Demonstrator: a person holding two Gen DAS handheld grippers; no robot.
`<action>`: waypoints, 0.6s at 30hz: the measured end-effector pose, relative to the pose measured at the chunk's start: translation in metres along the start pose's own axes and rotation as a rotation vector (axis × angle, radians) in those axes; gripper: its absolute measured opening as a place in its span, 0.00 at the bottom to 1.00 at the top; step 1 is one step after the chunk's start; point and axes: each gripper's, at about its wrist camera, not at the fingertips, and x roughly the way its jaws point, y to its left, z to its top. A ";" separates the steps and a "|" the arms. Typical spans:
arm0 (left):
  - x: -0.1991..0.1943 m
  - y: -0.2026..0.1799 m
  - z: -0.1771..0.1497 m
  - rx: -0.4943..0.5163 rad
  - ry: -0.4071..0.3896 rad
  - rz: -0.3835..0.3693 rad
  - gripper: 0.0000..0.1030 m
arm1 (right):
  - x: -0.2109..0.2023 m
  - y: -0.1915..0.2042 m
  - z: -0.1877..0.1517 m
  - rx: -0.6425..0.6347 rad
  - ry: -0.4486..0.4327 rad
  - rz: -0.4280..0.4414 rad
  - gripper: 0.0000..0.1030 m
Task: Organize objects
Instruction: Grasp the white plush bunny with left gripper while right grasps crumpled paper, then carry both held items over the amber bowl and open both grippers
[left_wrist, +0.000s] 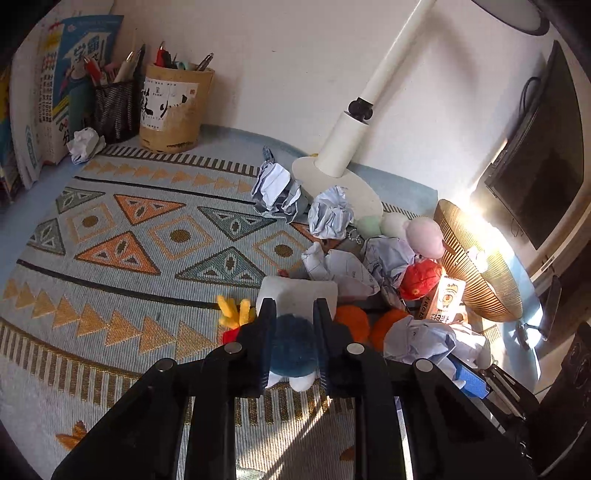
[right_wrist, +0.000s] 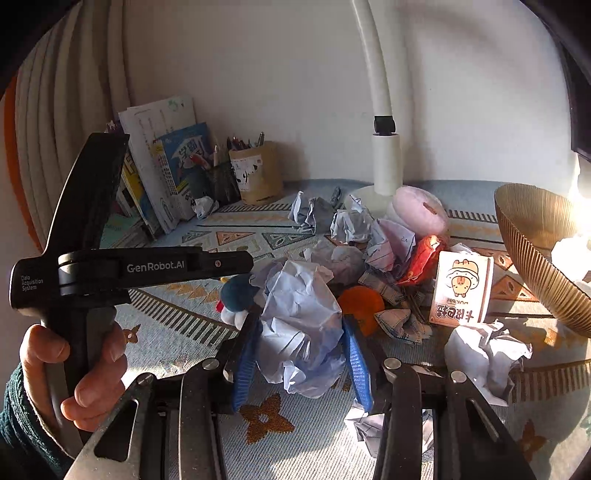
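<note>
Both tongs are pinching something. Left gripper (left_wrist: 294, 308) has its black jaws pressed onto a dark blue plush toy (left_wrist: 293, 347), whose white underside pokes out below the fingers; in the right wrist view the same toy (right_wrist: 238, 295) hangs at the tip of the left tool, which a hand (right_wrist: 75, 373) in a dark green sleeve grips by its handle. Right gripper (right_wrist: 301, 332) has its blue-padded fingers (right_wrist: 245, 365) clamped on a large crumpled paper ball (right_wrist: 301, 325), just beside the plush.

Beyond the jaws, a heap of more crumpled paper (left_wrist: 330, 214), an orange ball (right_wrist: 360, 302), a red wrapper (right_wrist: 421, 258), a pink plush (right_wrist: 419, 210) and a small cartoon-printed box (right_wrist: 461, 291) lies on a patterned woven mat (left_wrist: 147, 258). At the right stands a ribbed gold bowl (right_wrist: 535, 251). Behind the heap rises a white lamp stand (left_wrist: 354, 125). Further back, against the wall, are a mesh pen cup (left_wrist: 112, 110), a kraft pen holder (left_wrist: 171, 107) and leaning books (left_wrist: 74, 74).
</note>
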 end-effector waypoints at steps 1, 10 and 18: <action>-0.004 -0.001 -0.001 0.004 -0.003 -0.001 0.17 | -0.002 -0.001 0.000 0.007 -0.011 -0.001 0.42; 0.016 0.023 -0.005 -0.088 0.099 -0.020 0.48 | -0.004 -0.018 0.002 0.082 -0.009 0.022 0.42; 0.038 0.009 -0.008 -0.020 0.099 0.046 0.62 | -0.003 -0.019 0.002 0.094 -0.002 0.038 0.42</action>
